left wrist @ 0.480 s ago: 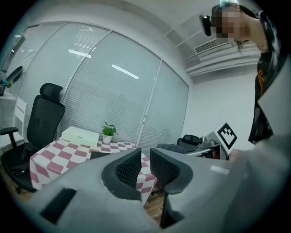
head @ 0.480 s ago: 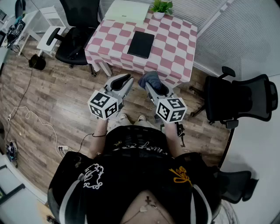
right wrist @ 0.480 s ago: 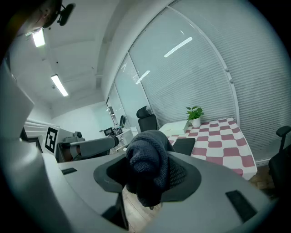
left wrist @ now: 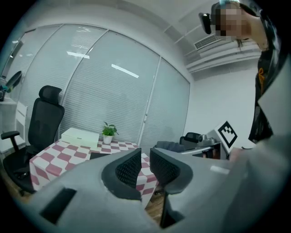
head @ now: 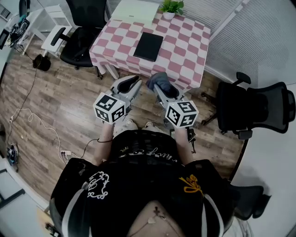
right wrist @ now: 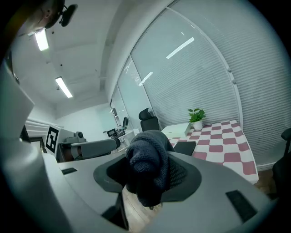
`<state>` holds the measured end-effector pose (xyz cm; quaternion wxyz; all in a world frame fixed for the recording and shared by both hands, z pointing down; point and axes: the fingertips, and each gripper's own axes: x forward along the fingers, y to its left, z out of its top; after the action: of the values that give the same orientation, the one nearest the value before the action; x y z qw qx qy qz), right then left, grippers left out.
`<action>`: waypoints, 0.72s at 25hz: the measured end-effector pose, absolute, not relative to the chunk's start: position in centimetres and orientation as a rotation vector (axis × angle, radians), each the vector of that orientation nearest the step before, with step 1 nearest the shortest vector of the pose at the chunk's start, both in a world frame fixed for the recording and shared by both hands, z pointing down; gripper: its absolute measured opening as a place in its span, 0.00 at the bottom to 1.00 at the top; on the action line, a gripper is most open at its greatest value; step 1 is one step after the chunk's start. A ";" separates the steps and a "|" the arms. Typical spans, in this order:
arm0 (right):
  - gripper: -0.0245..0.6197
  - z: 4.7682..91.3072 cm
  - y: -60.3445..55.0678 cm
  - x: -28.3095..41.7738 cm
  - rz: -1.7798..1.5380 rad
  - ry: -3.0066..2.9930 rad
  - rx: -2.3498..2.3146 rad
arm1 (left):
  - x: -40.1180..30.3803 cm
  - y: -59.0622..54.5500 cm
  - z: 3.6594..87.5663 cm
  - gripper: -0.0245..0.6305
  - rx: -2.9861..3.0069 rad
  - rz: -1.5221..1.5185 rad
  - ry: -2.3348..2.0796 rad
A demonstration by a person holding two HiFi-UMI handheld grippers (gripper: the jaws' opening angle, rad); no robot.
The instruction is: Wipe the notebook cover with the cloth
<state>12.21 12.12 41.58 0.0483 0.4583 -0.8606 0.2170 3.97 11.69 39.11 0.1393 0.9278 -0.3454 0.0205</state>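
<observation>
A black notebook (head: 148, 46) lies flat near the middle of the pink-and-white checked table (head: 185, 53); it also shows small in the right gripper view (right wrist: 184, 147). Both grippers hang in front of the table's near edge, short of the notebook. My right gripper (head: 156, 83) is shut on a dark blue-grey cloth (right wrist: 149, 168), which bulges out between its jaws (head: 159, 81). My left gripper (head: 132, 83) is shut with nothing in it; its two dark pads (left wrist: 129, 167) stand almost together.
A white box (head: 134, 11) and a small potted plant (head: 170, 7) stand at the table's far edge. Black office chairs sit left (head: 78, 44) and right (head: 252, 109) of the table. Cables trail over the wooden floor (head: 41, 115) at left.
Both grippers have crept slightly forward toward the table's near edge. The cloth stays clamped in the right gripper.
</observation>
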 end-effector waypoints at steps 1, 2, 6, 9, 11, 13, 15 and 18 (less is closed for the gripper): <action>0.30 41.7 12.1 12.4 0.664 -2.627 1.391 | 4.3 11.7 39.2 0.15 2.682 0.064 -1.004; 0.30 41.8 12.0 12.7 0.668 -2.631 1.384 | 4.5 11.7 39.3 0.15 2.682 0.069 -1.009; 0.30 42.2 12.0 13.6 0.684 -2.644 1.364 | 5.6 12.1 39.7 0.15 2.682 0.097 -1.031; 0.30 42.7 12.0 14.1 0.698 -2.648 1.348 | 6.3 12.5 40.3 0.15 2.674 0.118 -1.034; 0.30 43.0 11.8 14.4 0.706 -2.648 1.336 | 6.7 12.4 40.7 0.15 2.670 0.135 -1.035; 0.30 43.2 11.5 14.5 0.712 -2.647 1.325 | 6.8 12.1 40.9 0.15 2.666 0.148 -1.040; 0.30 43.2 11.1 14.5 0.721 -2.650 1.324 | 6.8 11.6 40.8 0.15 2.665 0.149 -1.045; 0.30 43.2 10.0 14.7 0.734 -2.648 1.338 | 7.0 10.7 40.9 0.15 2.669 0.157 -1.035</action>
<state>14.67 9.99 43.24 0.0427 0.4375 -0.8656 0.2399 6.97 10.70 40.92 0.1368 0.9223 -0.3575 0.0542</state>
